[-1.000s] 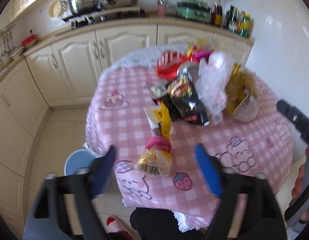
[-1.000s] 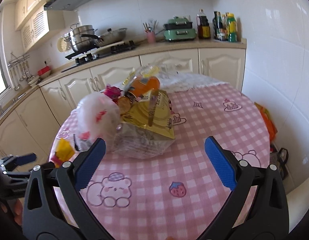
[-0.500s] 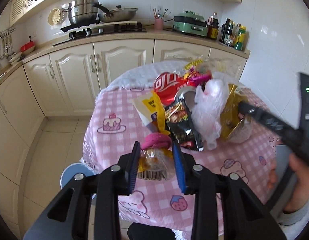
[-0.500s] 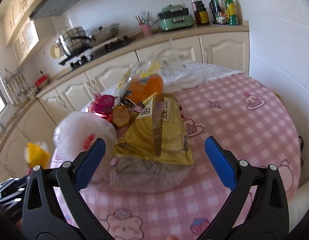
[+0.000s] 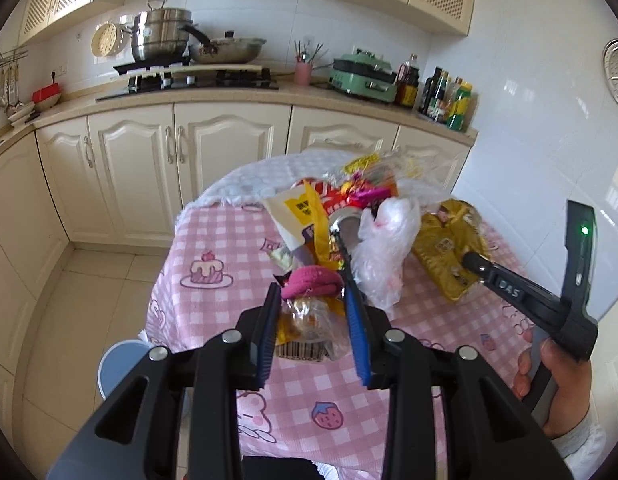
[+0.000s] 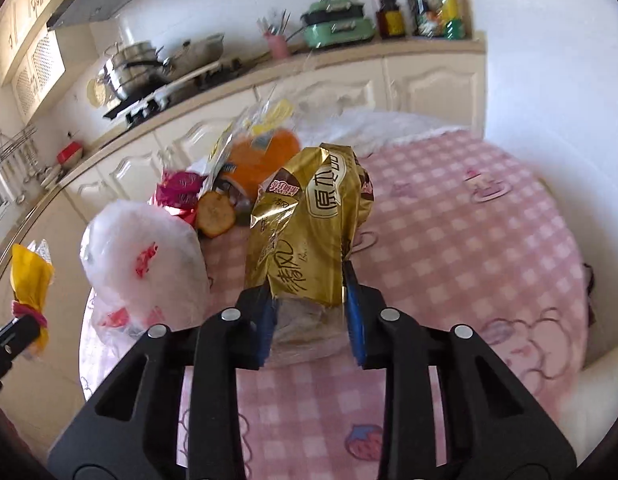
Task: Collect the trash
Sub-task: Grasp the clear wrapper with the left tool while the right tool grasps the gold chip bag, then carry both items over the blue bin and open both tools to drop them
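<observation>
My right tool (image 6: 311, 324), wide open a moment ago, is closing on the gold snack bag (image 6: 309, 232) mid-worktop, while my left tool (image 5: 314, 332) grips the clear wrapper (image 5: 309, 320), lifted off the near edge, so both go binward.

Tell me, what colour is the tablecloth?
Pink and white checks on the tablecloth, best in the right wrist view.
</observation>
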Tool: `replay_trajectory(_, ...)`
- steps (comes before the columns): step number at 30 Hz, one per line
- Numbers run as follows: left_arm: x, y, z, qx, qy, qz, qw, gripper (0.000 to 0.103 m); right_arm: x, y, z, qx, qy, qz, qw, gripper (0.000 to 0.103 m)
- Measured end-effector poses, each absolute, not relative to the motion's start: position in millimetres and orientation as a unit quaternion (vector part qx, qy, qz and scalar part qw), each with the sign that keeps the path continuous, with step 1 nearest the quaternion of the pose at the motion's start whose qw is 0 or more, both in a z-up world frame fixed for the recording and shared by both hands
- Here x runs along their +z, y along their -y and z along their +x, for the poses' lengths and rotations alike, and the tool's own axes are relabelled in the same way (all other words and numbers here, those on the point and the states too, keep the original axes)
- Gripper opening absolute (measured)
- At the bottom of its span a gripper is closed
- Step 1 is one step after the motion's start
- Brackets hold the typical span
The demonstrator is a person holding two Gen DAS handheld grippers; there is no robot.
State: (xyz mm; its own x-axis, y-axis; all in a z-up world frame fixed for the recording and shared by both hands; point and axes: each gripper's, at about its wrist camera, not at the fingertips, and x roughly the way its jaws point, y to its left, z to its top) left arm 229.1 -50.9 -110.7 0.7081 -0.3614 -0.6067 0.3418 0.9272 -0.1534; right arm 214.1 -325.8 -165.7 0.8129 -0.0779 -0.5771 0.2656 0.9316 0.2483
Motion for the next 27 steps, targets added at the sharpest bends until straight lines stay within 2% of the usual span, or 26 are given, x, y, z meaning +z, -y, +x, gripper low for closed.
replay_trajectory(3,-101.2,37.2,217.9,-0.191,-0.312,-0.025,0.93,0.031,-137.5,314.1,190.1,-0.108,-0.235,0.13,0.957,0.029)
replay_trajectory(8,-91.5,-8.4,204.4,-0.169,-0.295,-0.049,0.939,0.031,-87.9,251.8,167.9,-0.041,-0.165,0.078,0.982,0.029)
replay_trajectory(13,-95.6,-70.6,198.2,-0.12,-0.293,-0.067,0.946,0.031,-76.2,159.4,179.4,0.084,-0.16,0.045,0.983,0.029)
replay_trajectory(18,-130.5,-144.0,210.0,-0.049,-0.328,-0.098,0.938,0.031,-126.4,45.3,226.6,0.192,-0.233,0.001,0.953,0.029)
replay_trajectory(23,-197.2,-207.5,246.1,0.012,-0.393,-0.123,0.911,0.031,-227.4,-52.3,290.2,0.25,-0.352,-0.032,0.902,0.029)
replay_trajectory(27,-274.0,-250.6,289.6,0.038,-0.462,-0.148,0.874,0.031,-316.0,-106.4,336.6,0.254,-0.441,-0.044,0.859,0.029)
